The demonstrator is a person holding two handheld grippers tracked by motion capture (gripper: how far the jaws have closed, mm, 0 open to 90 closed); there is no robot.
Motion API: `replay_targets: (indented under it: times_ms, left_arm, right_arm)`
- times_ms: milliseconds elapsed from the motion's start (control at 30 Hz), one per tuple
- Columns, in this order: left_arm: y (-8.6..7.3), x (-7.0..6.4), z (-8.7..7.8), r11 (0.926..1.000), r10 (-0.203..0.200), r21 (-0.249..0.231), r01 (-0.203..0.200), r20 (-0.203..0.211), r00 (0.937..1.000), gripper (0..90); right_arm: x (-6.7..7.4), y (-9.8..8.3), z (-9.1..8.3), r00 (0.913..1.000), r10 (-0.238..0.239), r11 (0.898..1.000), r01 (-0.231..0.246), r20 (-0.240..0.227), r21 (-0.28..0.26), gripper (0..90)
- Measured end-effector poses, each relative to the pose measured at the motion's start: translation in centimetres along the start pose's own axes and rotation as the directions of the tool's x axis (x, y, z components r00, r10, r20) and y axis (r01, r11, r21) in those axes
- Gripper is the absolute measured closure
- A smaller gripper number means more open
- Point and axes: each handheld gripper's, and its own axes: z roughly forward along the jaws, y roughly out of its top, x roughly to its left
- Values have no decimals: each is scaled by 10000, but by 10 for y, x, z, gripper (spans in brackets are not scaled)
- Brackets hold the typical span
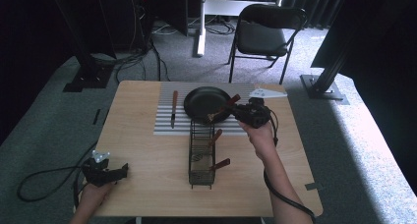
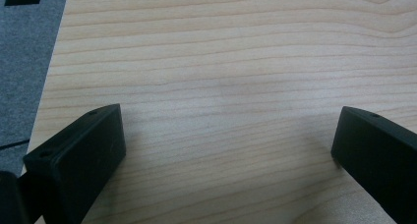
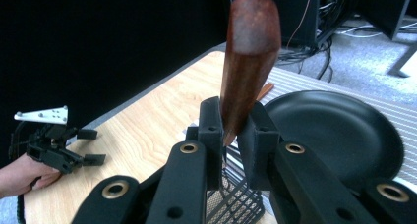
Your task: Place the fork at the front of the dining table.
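My right gripper (image 1: 230, 112) (image 3: 231, 130) is shut on a utensil with a brown wooden handle (image 3: 248, 52) (image 1: 234, 99). It hangs above the far end of a black wire basket (image 1: 201, 157) (image 3: 236, 199), beside a black plate (image 1: 206, 102) (image 3: 334, 130). The handle sticks out past the jaws and its lower end is hidden between them. Two more wooden-handled utensils (image 1: 217, 135) (image 1: 221, 163) lean in the basket. My left gripper (image 1: 123, 171) (image 2: 228, 150) (image 3: 91, 146) rests open at the table's front left with only bare wood between its jaws.
The plate lies on a grey striped mat (image 1: 164, 123), with a wooden-handled knife (image 1: 174, 108) lying to its left. A black folding chair (image 1: 265, 32) stands behind the table, and dark stands and cables sit on the carpet beyond.
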Motion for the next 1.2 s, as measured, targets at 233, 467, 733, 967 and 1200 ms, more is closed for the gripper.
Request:
replay_targets:
  times_ms: [233,467,733,967,1200]
  left_arm:
    - [0,0,0,10000,0,1,0,0,10000,0]
    - [0,0,0,10000,-2,-4,2,2,10000,0]
    - [0,0,0,10000,-6,-3,6,-2,10000,0]
    - [0,0,0,10000,2,1,-2,-5,10000,0]
    - [0,0,0,10000,-1,8,1,3,10000,0]
  right_arm:
    - [-4,9,-19,9999,112,9993,-107,118,-372,808]
    - [-15,13,-40,9986,294,9977,-265,449,-626,808]
    - [-35,5,-53,9931,570,9968,-508,1025,-623,808]
    - [-64,-16,-59,9724,964,9953,-932,2124,-254,808]
    - [-82,-41,-47,9446,1204,9898,-1377,3053,357,808]
